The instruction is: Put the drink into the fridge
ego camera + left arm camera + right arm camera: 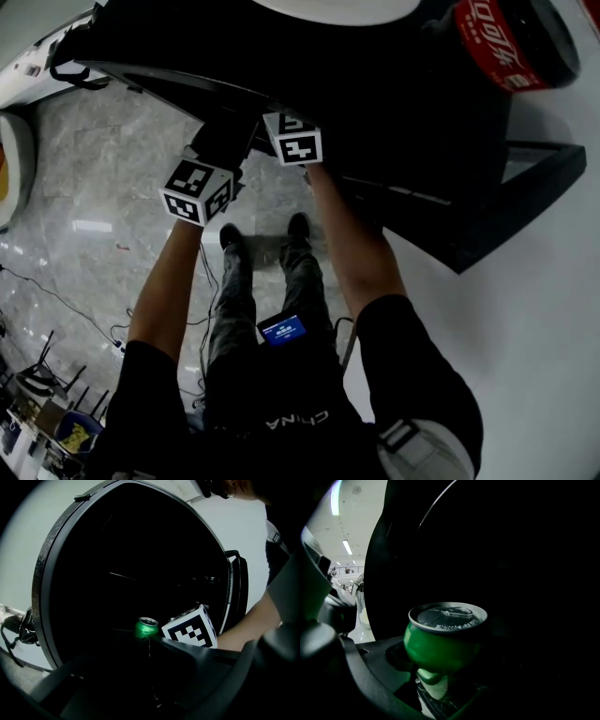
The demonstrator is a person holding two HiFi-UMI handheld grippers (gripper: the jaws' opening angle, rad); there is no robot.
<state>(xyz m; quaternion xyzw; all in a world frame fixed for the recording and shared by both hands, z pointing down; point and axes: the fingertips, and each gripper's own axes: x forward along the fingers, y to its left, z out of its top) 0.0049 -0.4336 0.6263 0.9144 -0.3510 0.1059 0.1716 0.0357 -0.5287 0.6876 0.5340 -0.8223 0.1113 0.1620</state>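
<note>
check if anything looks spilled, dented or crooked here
Nothing stands out. The green can sits upright and undented in the right gripper, tab closed, no spill visible. The fridge interior is too dark to judge.

Black T-shirt (281, 417), mottled grey trousers (231, 309)

The head view looks steeply down past the person's arms (352, 244) to the floor (84, 187) and fridge (394, 103). The left gripper view faces the fridge from farther back; the right gripper view sits close on the can (445, 641). The 2 gripper views share the can.
</note>
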